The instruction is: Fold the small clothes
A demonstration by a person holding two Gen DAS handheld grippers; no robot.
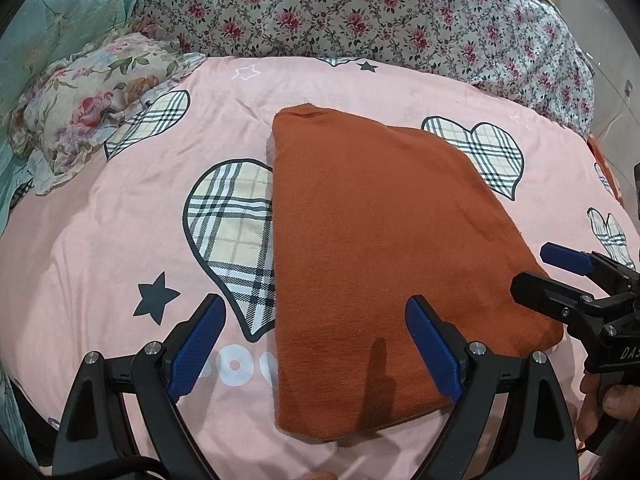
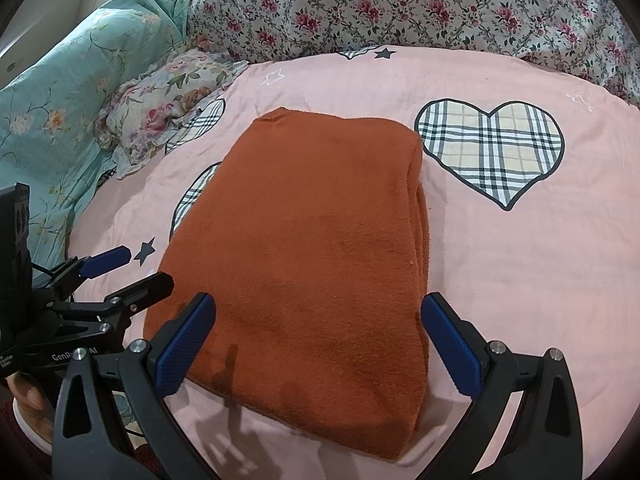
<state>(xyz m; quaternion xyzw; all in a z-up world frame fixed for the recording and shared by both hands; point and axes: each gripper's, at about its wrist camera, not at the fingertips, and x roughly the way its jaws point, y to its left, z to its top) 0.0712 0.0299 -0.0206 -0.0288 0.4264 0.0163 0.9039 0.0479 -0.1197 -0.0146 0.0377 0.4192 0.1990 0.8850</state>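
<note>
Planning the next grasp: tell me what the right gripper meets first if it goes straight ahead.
Probably the folded orange garment: the right gripper is open and points along it from its near edge, though its height above the cloth is unclear.

The bed [image 2: 500, 280] wears a pink cover printed with plaid hearts and dark stars. A folded rust-orange garment [image 2: 312, 240] lies flat on it. Beyond the garment lies a rose-print quilt [image 2: 400, 4]; left of the garment a small floral pillow [image 2: 160, 108] rests against teal bedding [image 2: 60, 100].
</note>
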